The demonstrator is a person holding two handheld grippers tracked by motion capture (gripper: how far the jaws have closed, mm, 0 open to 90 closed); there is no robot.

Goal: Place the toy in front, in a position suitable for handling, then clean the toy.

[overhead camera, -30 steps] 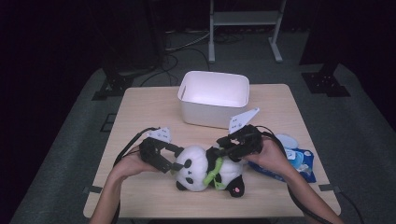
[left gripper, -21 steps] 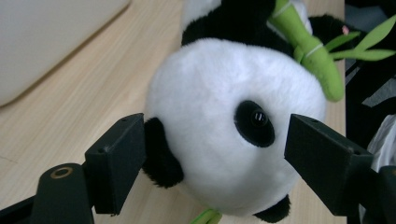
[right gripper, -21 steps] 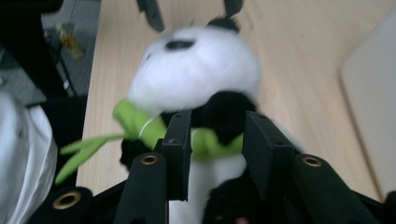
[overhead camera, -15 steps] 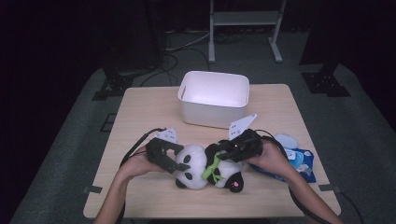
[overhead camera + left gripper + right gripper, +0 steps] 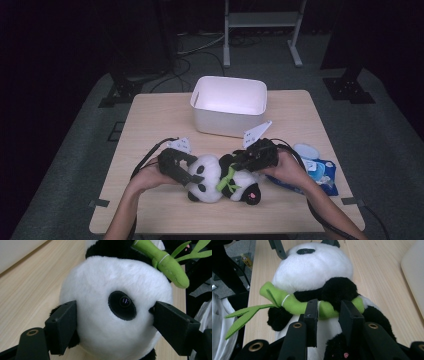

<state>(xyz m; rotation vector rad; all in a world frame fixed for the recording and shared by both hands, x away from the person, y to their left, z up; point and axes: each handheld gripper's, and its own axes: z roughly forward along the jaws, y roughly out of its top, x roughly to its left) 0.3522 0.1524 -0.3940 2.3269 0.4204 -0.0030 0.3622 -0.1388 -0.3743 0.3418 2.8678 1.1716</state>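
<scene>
A black-and-white plush panda lies on its back on the wooden table, with a green felt bamboo stalk across its chest. My left gripper comes in from the left. Its jaws press on both sides of the white head, one black eye between them. My right gripper comes in from the right, above the body. Its jaws have just been closing, and they now pinch the bamboo and the white belly.
A white plastic bin stands just behind the panda, at the table's middle. A blue pack of wipes lies to the right, under my right forearm. Cables trail from both grippers. The table's front edge is close to the panda.
My right gripper has sunk a little onto the panda's body and its jaws have narrowed around the bamboo. My left gripper has kept its hold on the head.
</scene>
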